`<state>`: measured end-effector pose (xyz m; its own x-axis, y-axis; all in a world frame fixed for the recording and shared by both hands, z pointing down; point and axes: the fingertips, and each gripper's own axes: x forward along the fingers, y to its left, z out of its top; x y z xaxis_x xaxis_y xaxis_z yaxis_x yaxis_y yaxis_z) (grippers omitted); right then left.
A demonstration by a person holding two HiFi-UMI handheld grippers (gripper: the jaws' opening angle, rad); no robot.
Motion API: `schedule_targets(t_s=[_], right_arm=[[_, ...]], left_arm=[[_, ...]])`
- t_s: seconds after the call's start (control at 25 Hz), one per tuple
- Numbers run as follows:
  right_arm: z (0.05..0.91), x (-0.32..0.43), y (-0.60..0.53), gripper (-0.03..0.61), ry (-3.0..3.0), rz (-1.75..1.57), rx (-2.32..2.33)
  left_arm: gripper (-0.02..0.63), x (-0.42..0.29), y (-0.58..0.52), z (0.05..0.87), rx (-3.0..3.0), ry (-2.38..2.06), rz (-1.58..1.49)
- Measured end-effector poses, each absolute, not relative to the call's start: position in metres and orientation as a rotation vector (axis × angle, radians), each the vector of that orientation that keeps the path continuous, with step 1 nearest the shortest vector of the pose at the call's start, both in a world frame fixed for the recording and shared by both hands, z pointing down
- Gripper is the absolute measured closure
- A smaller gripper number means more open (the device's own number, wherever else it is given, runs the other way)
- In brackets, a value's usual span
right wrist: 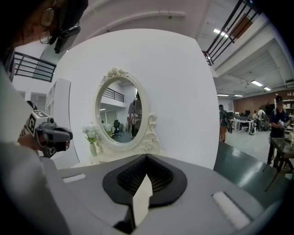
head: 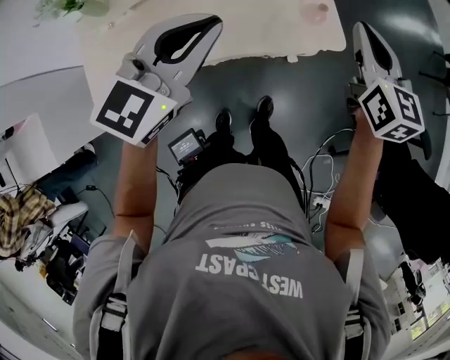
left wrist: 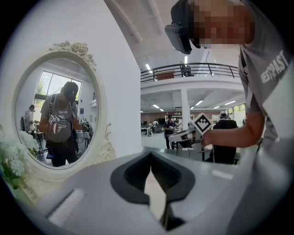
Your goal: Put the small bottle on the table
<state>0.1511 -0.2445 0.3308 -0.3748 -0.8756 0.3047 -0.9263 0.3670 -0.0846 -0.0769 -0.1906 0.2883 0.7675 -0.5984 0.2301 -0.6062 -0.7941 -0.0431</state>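
Head view looks down past your grey shirt [head: 239, 232] to a dark, glossy floor [head: 302, 98], with the white table [head: 260, 31] just ahead of your shoes [head: 242, 116]. You hold both grippers up at the table's near edge. Your left gripper [head: 206, 27] has its jaws pressed together with nothing between them, and your right gripper [head: 362, 29] is likewise closed and empty.

Farther back on the table sits what looks like the small bottle [head: 317, 10], a small pinkish round thing seen from above. It is well apart from both grippers, and too small to tell more.

At the back of the table an oval mirror [right wrist: 120, 112] in an ornate white frame stands against a round white panel [right wrist: 183, 92]. Just beside it, a small vase [right wrist: 93, 148] holds white flowers [right wrist: 91, 134].

Around you is an open hall with a railed mezzanine [left wrist: 197, 69], strip lights and people at desks. By your right arm, cables [head: 325, 158] trail across the floor, and a checked cloth [head: 15, 219] lies off to your left.
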Motion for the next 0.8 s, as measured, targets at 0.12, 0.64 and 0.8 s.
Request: schedule_targets(t_s=[0.12, 0.64, 0.8], right_arm=[[0.302, 0.139, -0.223, 0.577, -2.459, 0.322, 1.593], [0.202, 0.095, -0.139, 0.577, -2.567, 0.181, 1.551], [0.189, 0.089, -0.118, 0.577, -2.565, 0.144, 1.562]], left_arm=[[0.611, -0.078, -0.176, 0.270, 2.945, -0.993, 0.347], [0.611, -0.086, -0.115, 0.208, 3.055, -0.930, 0.317], [0.611, -0.087, -0.099, 0.204, 3.088, -0.894, 0.319]])
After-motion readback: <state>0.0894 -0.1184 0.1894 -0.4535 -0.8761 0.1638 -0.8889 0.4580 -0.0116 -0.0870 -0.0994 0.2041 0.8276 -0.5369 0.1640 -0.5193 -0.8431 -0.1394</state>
